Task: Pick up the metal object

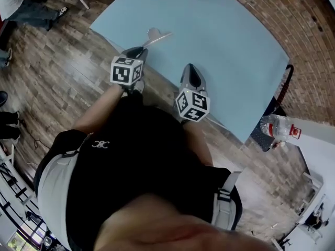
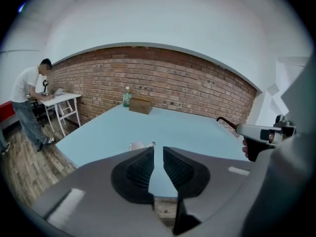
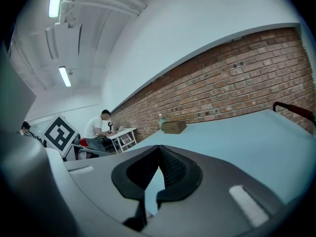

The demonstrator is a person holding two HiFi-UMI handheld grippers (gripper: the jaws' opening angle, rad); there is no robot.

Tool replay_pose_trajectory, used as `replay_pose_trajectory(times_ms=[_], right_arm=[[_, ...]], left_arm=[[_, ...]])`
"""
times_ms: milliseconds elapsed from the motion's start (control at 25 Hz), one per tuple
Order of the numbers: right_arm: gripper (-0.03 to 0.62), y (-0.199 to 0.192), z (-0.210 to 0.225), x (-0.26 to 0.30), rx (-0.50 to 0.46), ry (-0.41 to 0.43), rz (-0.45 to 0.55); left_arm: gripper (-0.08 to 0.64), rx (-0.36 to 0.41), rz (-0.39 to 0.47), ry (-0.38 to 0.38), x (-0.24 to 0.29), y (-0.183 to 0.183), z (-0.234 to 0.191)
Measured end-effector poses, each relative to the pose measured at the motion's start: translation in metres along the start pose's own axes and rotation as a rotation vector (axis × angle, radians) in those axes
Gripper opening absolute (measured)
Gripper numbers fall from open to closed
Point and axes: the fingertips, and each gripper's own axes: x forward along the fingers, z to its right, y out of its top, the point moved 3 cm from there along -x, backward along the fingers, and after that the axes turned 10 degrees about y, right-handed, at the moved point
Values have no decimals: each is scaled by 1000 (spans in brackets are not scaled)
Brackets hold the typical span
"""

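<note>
The metal object (image 1: pixel 155 35) is a small shiny piece with a thin handle, lying on the light blue table (image 1: pixel 225 46) near its left corner. In the left gripper view the metal object (image 2: pixel 140 145) shows just beyond the jaw tips, slightly left. My left gripper (image 1: pixel 137 51) hovers at the table's near edge, a short way from it, jaws a little apart with nothing between them (image 2: pixel 158 149). My right gripper (image 1: pixel 191 75) is held over the same edge further right, its tips meeting and empty (image 3: pixel 158 147).
A cardboard box (image 2: pixel 140 104) and a bottle (image 2: pixel 126 97) stand at the table's far end by the brick wall. A person (image 2: pixel 29 93) leans over a white side table (image 2: pixel 64 100). A water bottle (image 1: pixel 280 128) stands right of the table.
</note>
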Motion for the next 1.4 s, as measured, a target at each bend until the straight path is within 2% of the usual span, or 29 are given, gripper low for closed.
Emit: replay_pose_trajectory(times_ms=[200, 440, 680, 1080, 1240, 1400], right_arm=[[14, 12, 11, 10, -3, -59, 21], [14, 18, 4, 29, -24, -111, 11], [14, 18, 4, 40, -17, -216, -2], [14, 9, 4, 48, -7, -349, -57], [14, 9, 5, 51, 0, -382, -61], [14, 6, 9, 51, 15, -405, -56]], left_arm=[[82, 25, -33, -35, 31, 5, -8], [130, 40, -97, -85, 78, 7, -29], [133, 70, -183, -136, 136, -7, -53], [150, 121, -332, -231, 202, -28, -57], [150, 75, -361, -289, 210, -31, -55], [94, -67, -401, -391, 213, -31, -45]])
